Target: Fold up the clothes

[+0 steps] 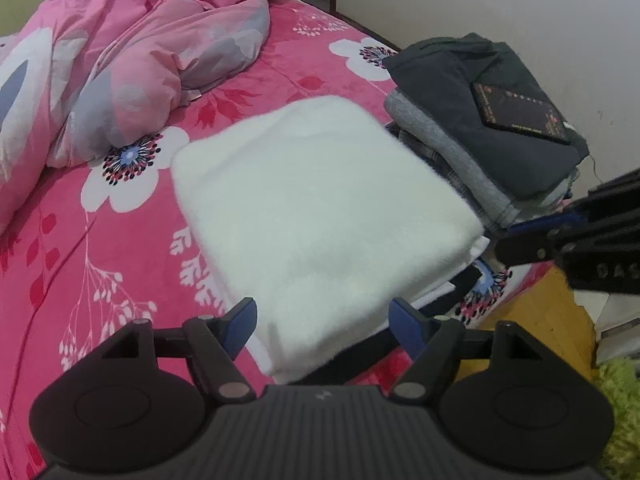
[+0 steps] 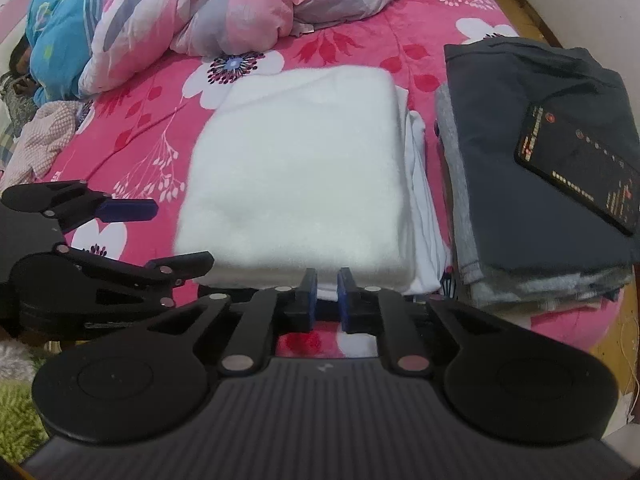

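White fleecy fabric, folded into a thick rectangular pad (image 2: 296,176), lies on the pink flowered bedsheet (image 2: 160,128) near the bed's front edge, just beside the stack of dark grey and light grey folded clothes (image 2: 532,184) on its right.

My left gripper (image 1: 322,320) is on the left, its blue pads (image 1: 240,326) spread wide, nothing between them, hovering at the pad's near edge. My right gripper (image 2: 327,294) has its pads almost together, a narrow gap showing, pinching nothing.

Risk, as I judge it: thinner white layers (image 2: 420,184) poke out along the pad's right side, so a careless lift could let them slide out and undo the fold. Nudging right could also topple the grey stack.

The pad's long axis seems to run away from me, toward the rumpled pink quilt (image 2: 248,4).
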